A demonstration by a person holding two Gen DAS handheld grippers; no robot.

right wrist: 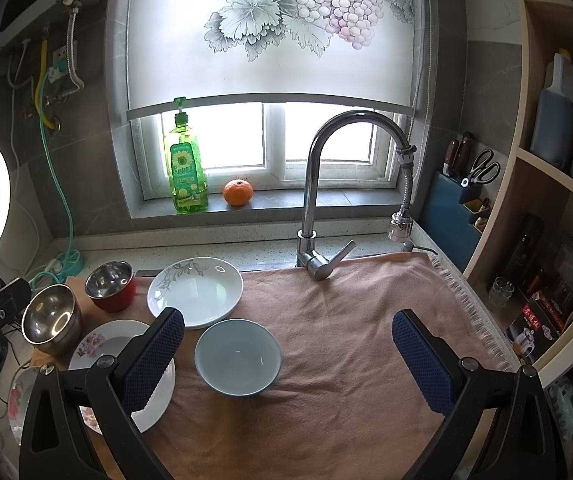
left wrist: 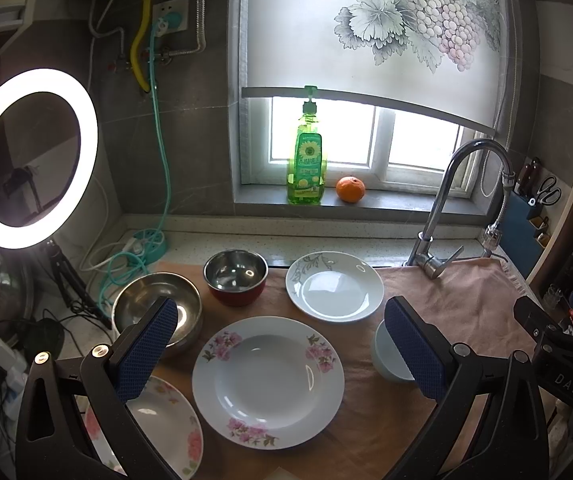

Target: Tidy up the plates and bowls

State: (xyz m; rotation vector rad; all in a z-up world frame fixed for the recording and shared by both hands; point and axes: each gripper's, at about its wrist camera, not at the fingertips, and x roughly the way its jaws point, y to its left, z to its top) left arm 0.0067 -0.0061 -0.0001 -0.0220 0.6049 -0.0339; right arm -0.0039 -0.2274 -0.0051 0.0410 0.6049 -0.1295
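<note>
A pink-flowered plate (left wrist: 268, 382) (right wrist: 98, 344) lies on the pink cloth (left wrist: 466, 312) (right wrist: 346, 340), under my open left gripper (left wrist: 282, 352). Behind it sit a leaf-patterned white plate (left wrist: 334, 286) (right wrist: 195, 292), a red-sided steel bowl (left wrist: 235, 276) (right wrist: 110, 285) and a plain steel bowl (left wrist: 158, 310) (right wrist: 51, 318). A second flowered plate (left wrist: 166, 428) (right wrist: 16, 400) lies at the near left. A pale blue bowl (right wrist: 238, 356) (left wrist: 386, 360) sits between the fingers of my open right gripper (right wrist: 288, 354), which holds nothing.
A chrome faucet (right wrist: 326, 200) (left wrist: 458, 208) rises behind the cloth. Green soap bottle (left wrist: 306, 160) and an orange (left wrist: 350, 189) stand on the sill. A ring light (left wrist: 30, 156) and cables crowd the left; shelves and a knife block (right wrist: 458, 200) line the right.
</note>
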